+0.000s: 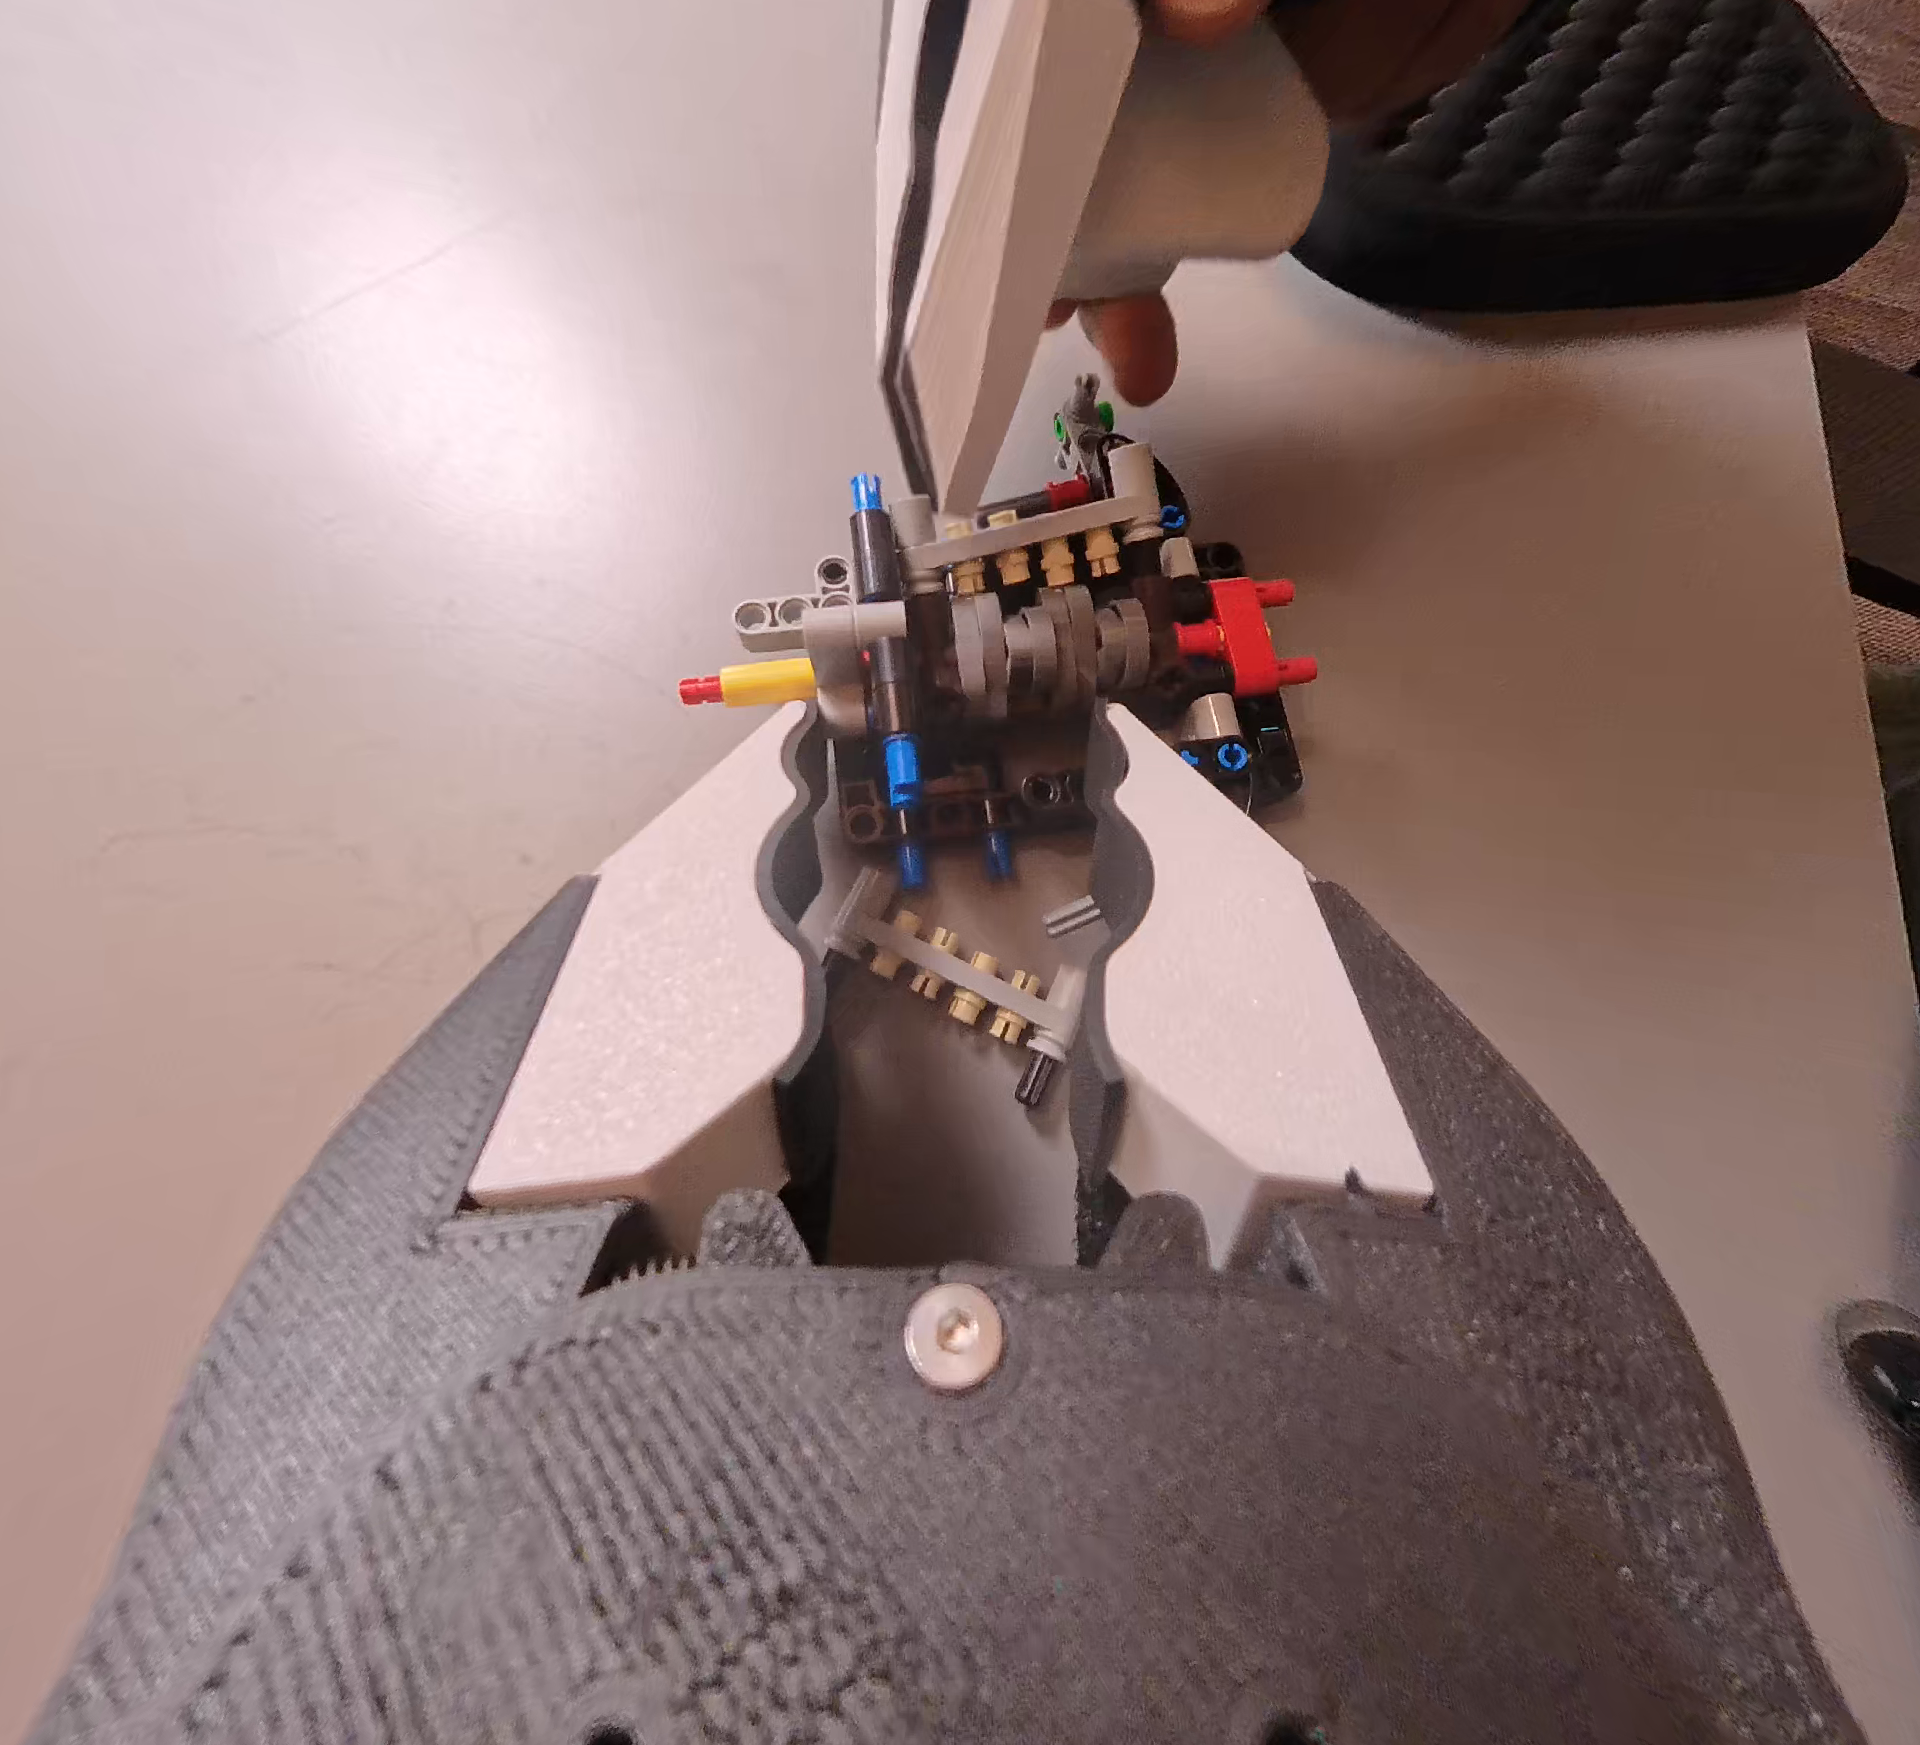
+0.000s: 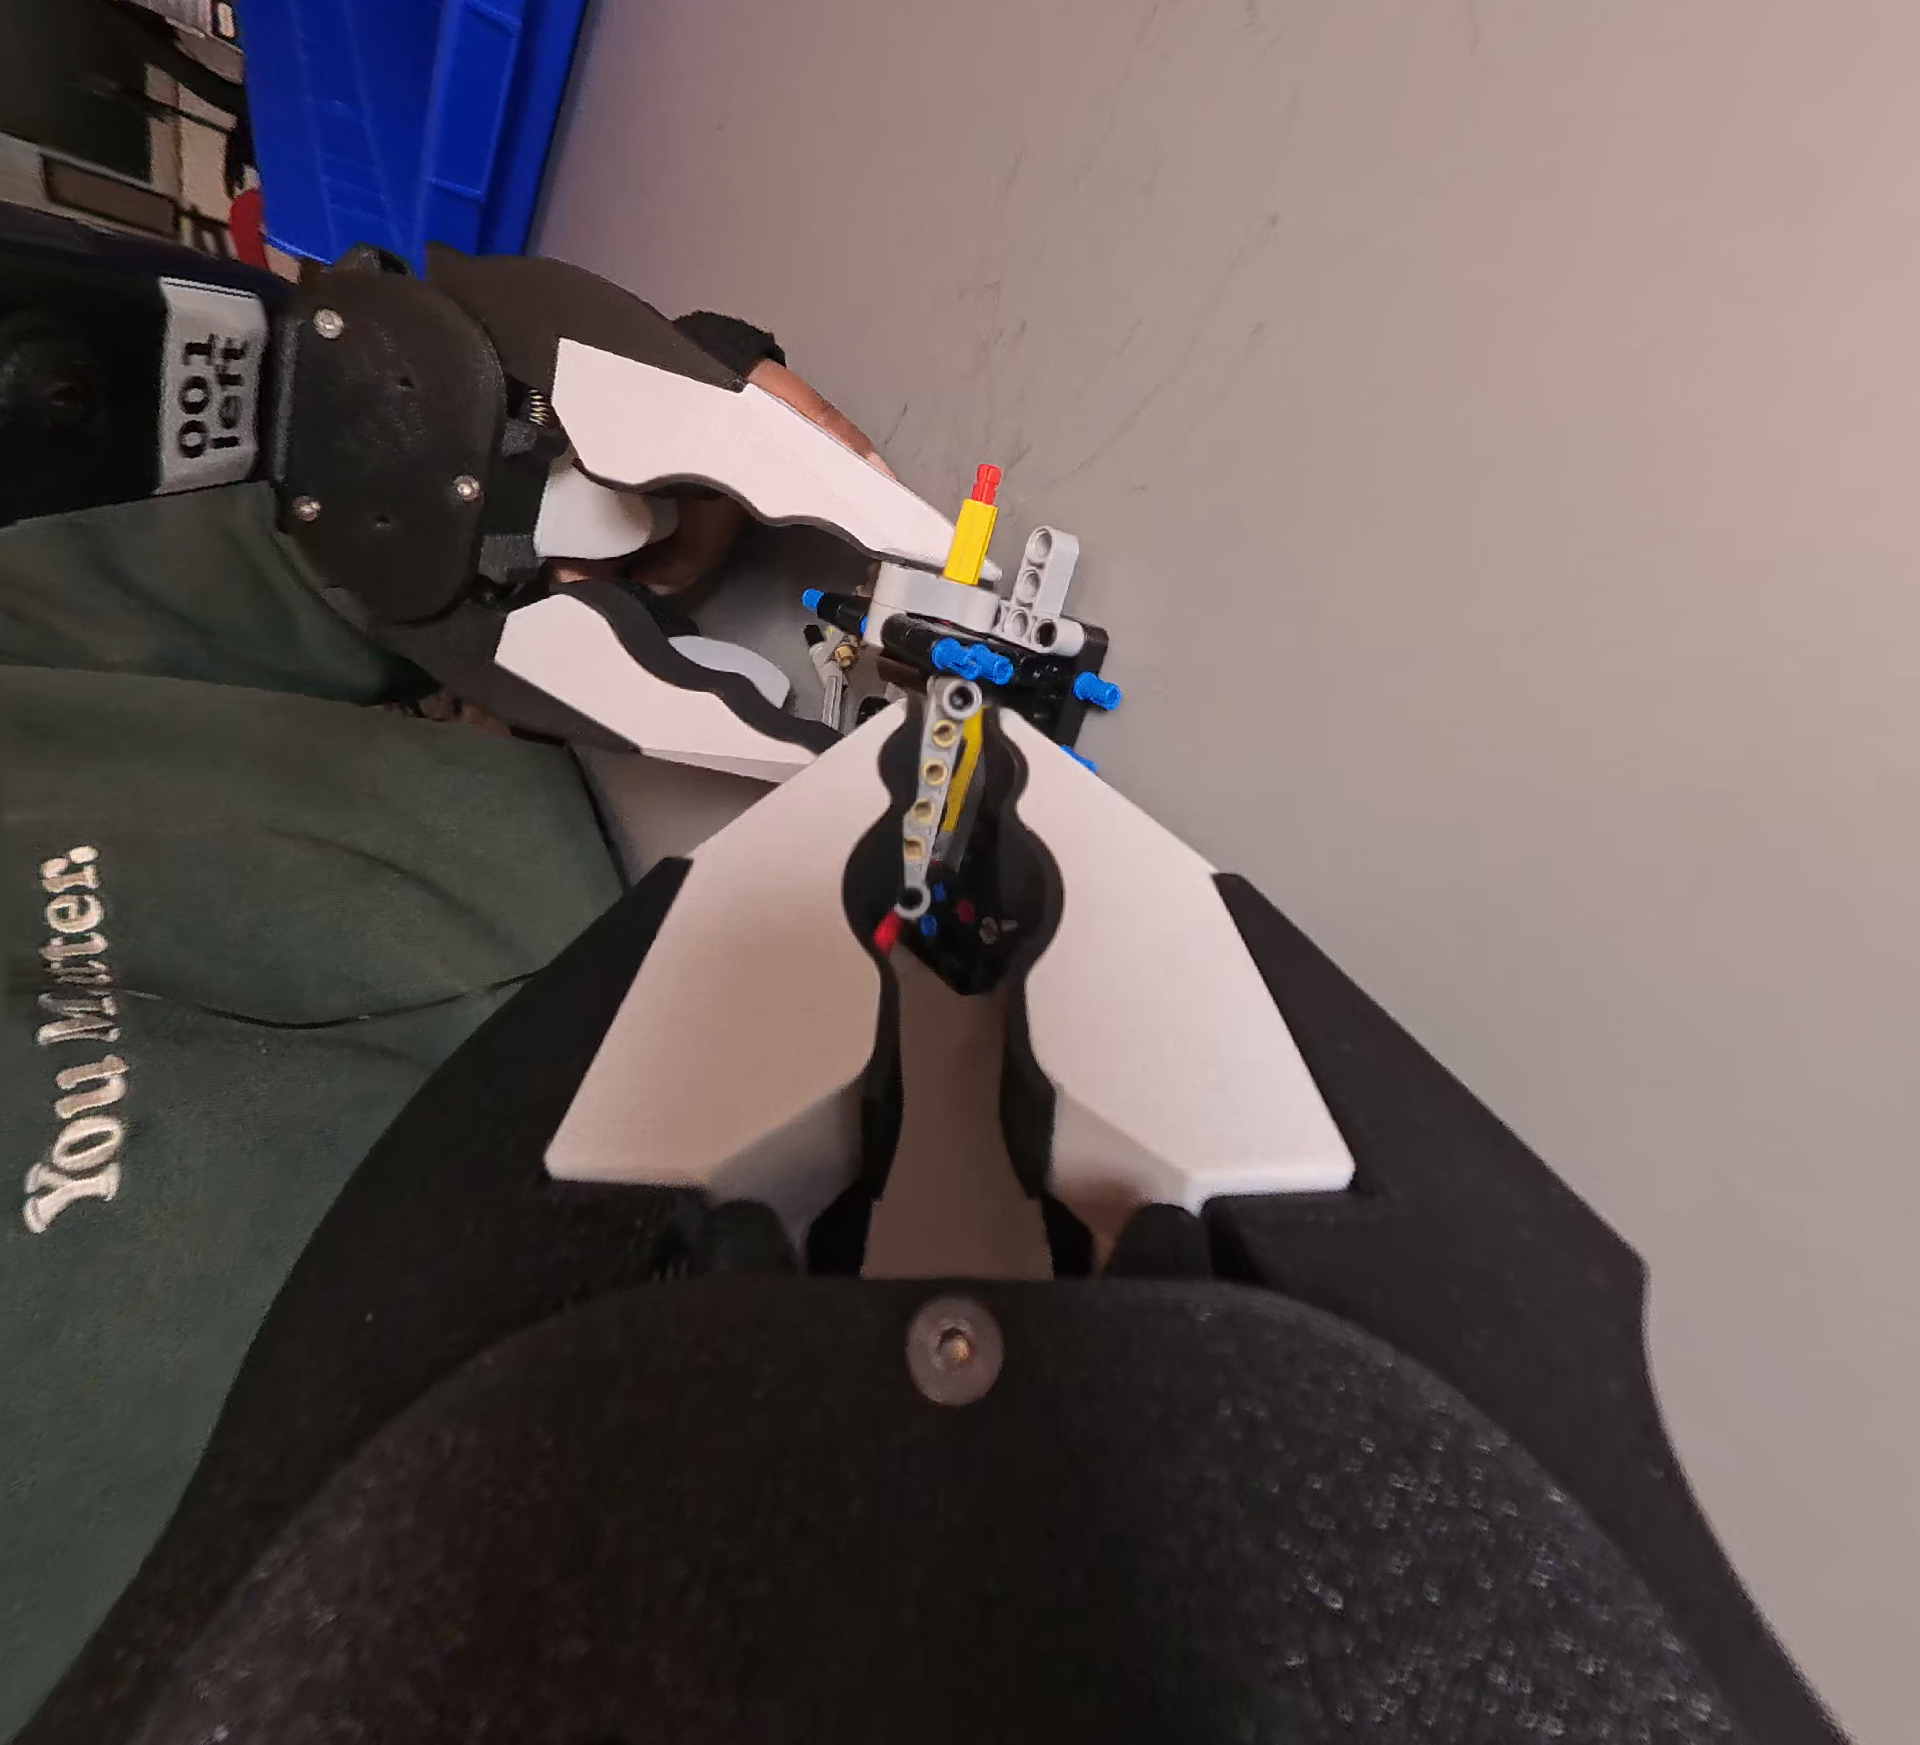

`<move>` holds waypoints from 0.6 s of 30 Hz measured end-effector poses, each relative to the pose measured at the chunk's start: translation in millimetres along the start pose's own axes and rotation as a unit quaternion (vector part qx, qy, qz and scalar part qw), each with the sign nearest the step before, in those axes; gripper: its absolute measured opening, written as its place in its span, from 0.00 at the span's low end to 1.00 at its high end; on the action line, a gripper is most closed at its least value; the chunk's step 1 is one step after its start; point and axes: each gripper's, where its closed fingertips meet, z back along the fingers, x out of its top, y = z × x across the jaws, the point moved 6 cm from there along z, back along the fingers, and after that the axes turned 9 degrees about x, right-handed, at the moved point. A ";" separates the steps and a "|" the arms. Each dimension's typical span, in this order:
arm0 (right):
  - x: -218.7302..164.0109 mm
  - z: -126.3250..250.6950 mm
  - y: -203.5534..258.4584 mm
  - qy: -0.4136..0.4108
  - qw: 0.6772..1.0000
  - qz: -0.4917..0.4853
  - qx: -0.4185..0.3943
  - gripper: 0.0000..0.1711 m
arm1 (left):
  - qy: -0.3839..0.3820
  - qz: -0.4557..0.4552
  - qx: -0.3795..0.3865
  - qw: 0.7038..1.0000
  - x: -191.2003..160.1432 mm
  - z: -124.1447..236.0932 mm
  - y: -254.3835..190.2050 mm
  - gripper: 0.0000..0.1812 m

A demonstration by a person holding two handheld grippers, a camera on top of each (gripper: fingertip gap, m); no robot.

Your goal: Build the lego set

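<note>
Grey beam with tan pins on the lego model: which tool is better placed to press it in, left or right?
Right. The right tool holds the grey beam between its tips, from above; the left tool flanks the lego model low down, probably steadying it.

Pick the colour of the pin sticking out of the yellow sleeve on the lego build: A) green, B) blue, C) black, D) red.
D: a red pin pokes from the end of the yellow sleeve at the side of the lego build, and the right wrist view shows the same.
</note>
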 end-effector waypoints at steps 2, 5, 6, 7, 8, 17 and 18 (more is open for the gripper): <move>-3.0 9.8 2.7 -0.013 1.000 -0.006 0.012 0.09 | 0.000 0.000 0.001 1.000 -0.1 0.1 0.0 0.27; -17.0 16.3 6.4 0.005 1.000 0.004 -0.001 0.08 | 0.000 0.000 0.001 1.000 0.1 0.0 -0.3 0.27; -22.0 14.9 8.5 0.013 1.000 0.005 0.001 0.08 | 0.000 0.000 0.001 1.000 0.2 -0.1 -0.5 0.27; -25.1 13.5 9.2 0.017 1.000 0.008 -0.004 0.06 | 0.000 -0.001 0.001 1.000 0.4 -0.4 -0.8 0.27; -26.7 12.1 9.0 0.017 1.000 0.012 -0.008 0.04 | 0.000 -0.001 0.000 1.000 0.5 -0.5 -1.3 0.27; -29.4 12.0 10.4 0.012 1.000 0.003 -0.002 0.04 | -0.002 -0.004 0.000 1.000 0.5 -0.6 -2.8 0.27; -30.2 12.8 10.4 0.011 1.000 0.000 0.001 0.04 | -0.002 -0.004 0.000 1.000 0.5 -0.6 -2.8 0.27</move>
